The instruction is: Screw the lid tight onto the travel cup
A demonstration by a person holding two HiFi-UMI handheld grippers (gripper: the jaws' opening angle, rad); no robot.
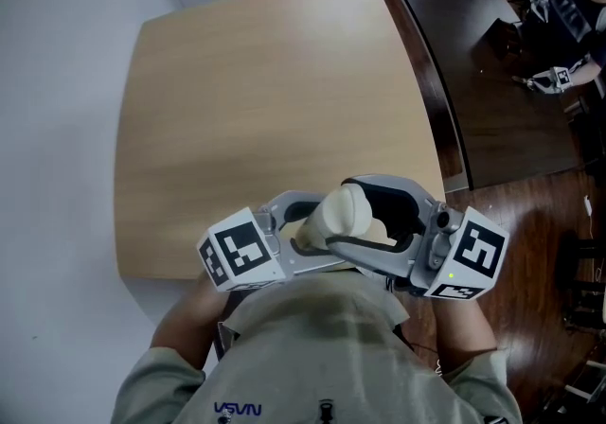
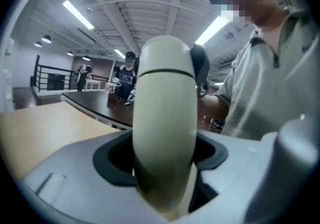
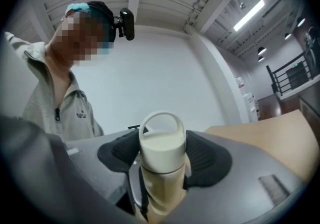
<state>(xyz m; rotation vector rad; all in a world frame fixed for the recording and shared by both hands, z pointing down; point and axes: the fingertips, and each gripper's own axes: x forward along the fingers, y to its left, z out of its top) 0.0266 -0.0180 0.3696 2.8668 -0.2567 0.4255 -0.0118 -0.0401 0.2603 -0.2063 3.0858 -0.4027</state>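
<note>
Left gripper [image 2: 162,160] is clamped on the travel cup [image 2: 165,118] body, holding it in the air over the table [image 1: 265,110] near edge as the anchor. Right gripper [image 3: 161,162] grips the lid [image 3: 161,145], pads on both sides, likely set to twist. Lid looks seated; can't judge tightness.

Head view looks steeply down onto the tabletop [image 1: 265,100]. Both gripper views sit right behind their jaws, close on the travel cup [image 1: 343,214], which all three share.

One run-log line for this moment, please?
left gripper: shut on travel cup | right gripper: shut on lid | position: held off table
</note>
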